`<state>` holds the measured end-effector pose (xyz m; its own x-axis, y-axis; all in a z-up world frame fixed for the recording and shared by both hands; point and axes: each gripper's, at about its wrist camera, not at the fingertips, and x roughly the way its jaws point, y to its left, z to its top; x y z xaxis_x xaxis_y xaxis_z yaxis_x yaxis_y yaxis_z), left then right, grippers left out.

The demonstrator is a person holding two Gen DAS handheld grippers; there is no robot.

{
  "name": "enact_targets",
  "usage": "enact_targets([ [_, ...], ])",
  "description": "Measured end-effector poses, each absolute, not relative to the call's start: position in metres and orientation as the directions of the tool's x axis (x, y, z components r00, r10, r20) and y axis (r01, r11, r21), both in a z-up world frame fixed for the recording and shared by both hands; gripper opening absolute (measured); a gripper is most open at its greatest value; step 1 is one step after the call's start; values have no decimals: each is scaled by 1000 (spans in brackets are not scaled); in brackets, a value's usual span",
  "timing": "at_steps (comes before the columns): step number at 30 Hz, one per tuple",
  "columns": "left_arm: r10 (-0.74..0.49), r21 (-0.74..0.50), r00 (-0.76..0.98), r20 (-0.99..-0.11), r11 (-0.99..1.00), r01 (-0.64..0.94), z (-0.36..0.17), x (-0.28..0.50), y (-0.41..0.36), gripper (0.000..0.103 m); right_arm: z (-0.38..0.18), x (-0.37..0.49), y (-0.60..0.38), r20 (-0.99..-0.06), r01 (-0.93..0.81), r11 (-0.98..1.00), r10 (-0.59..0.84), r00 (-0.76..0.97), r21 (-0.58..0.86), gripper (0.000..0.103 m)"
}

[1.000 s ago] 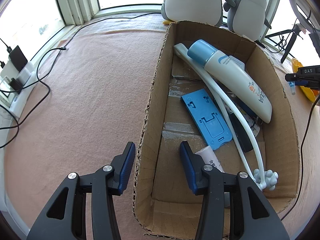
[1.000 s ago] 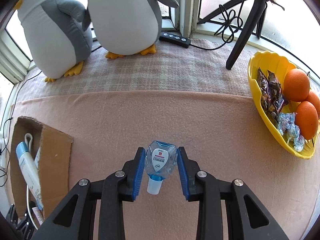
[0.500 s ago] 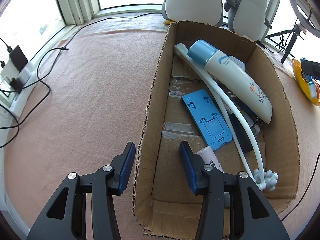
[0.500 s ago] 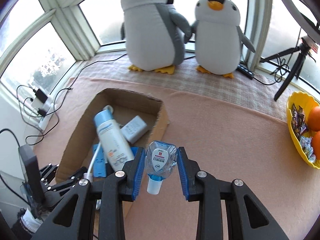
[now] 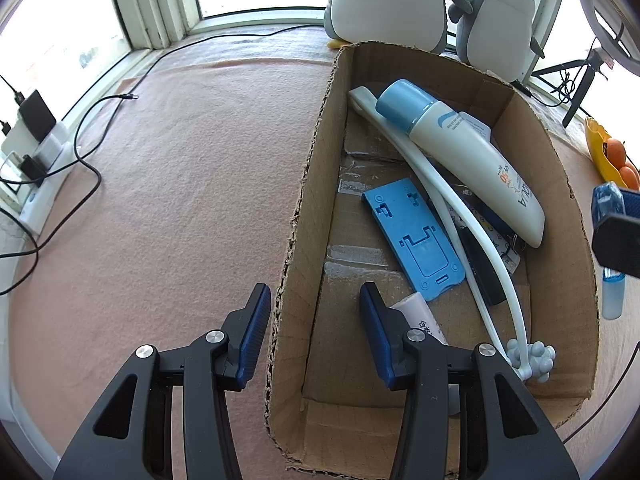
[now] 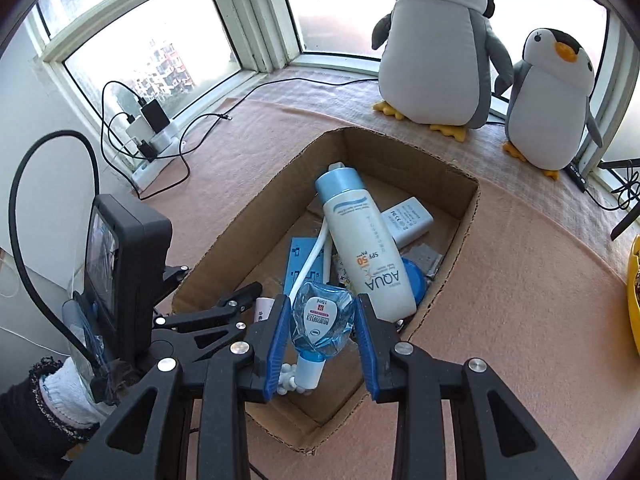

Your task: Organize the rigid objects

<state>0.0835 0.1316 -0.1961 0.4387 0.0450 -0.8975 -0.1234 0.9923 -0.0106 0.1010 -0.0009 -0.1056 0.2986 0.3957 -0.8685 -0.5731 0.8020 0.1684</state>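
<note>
Right hand-held gripper (image 6: 322, 336) clamps the small clear bottle (image 6: 320, 320) above the cardboard box (image 6: 460, 240), while the left hand-held gripper (image 5: 312, 336), jaws pinching the box wall, steadies it for the drop.

You get strong daylight from the white-framed windows (image 6: 224, 40), whose panes blow out to pure white. The pink felt table cover (image 5: 180, 200) shows only soft shadows. Both views stay sharp, with fisheye bending and dark vignetted corners.
</note>
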Motion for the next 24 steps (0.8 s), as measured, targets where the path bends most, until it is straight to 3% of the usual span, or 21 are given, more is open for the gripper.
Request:
enact_targets([
  [9, 42, -13, 436, -899, 992, -123, -195, 82, 133, 45, -116, 91, 7, -876, -589, 796, 376, 301, 139, 30],
  [13, 51, -9, 455, -889, 992, -129, -189, 79, 134, 45, -109, 84, 9, -871, -603, 789, 375, 318, 119, 40],
  [24, 78, 9, 516, -853, 991, -134, -155, 65, 134, 45, -95, 70, -16, -849, -544, 829, 376, 371, 130, 41],
])
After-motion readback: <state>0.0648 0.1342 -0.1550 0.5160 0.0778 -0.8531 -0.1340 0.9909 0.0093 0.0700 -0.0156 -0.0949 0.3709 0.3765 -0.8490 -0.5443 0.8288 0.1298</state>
